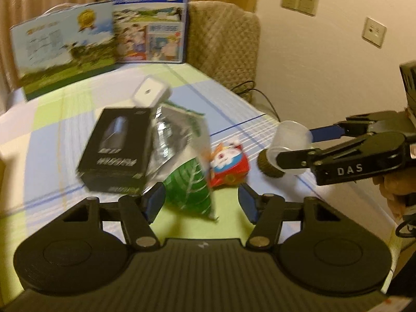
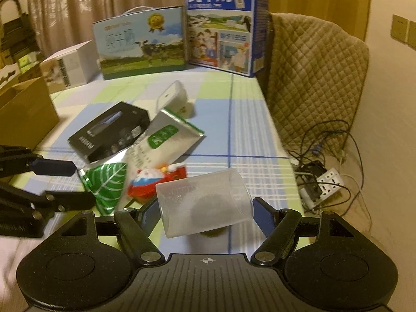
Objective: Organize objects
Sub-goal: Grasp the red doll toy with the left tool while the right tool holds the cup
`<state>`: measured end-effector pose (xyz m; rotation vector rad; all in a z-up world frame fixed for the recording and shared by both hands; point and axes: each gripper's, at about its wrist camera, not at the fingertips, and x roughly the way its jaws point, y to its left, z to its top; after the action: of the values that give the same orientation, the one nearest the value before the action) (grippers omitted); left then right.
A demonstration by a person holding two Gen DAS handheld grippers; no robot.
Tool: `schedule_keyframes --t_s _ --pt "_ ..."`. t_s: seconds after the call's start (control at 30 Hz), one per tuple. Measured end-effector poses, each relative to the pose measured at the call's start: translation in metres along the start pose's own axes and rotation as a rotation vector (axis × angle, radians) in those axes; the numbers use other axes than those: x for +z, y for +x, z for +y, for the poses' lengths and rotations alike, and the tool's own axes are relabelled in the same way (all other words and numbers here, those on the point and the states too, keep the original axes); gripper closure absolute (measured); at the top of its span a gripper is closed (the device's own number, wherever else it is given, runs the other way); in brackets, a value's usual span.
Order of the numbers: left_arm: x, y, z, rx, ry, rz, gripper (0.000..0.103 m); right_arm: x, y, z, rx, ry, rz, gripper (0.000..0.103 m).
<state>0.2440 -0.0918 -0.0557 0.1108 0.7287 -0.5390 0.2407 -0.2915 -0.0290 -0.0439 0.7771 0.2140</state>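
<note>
My right gripper has its jaws clamped on a clear plastic cup. My left gripper hangs with jaws apart over the green leaf pouch, beside the black box on the checked surface.

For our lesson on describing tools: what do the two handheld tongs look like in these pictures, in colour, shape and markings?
Both are matte black. The left tongs have blue pads on the fingers, angular linkage arms with silver pivot pins, two round discs and a ribbed centre plate. The right tongs are built the same way, with a crosshair mark on the plate. Seen from the side, their body bears white letters "DAS". No sleeves show.
</note>
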Motion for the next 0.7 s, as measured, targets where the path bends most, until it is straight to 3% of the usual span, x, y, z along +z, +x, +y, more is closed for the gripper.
schedule_keyframes --t_s 0.43,0.57,0.7 --pt "0.012 0.058 -0.036 -0.024 0.19 -0.011 0.047 0.008 0.001 -0.023 -0.037 0.088 -0.01 0.031" --pt "0.013 0.073 -0.038 -0.015 0.215 0.012 0.063 0.008 0.002 -0.03 -0.043 0.118 -0.006 0.031" --pt "0.011 0.07 -0.037 -0.013 0.198 0.019 0.063 0.009 0.002 -0.03 -0.032 0.125 -0.004 0.031"
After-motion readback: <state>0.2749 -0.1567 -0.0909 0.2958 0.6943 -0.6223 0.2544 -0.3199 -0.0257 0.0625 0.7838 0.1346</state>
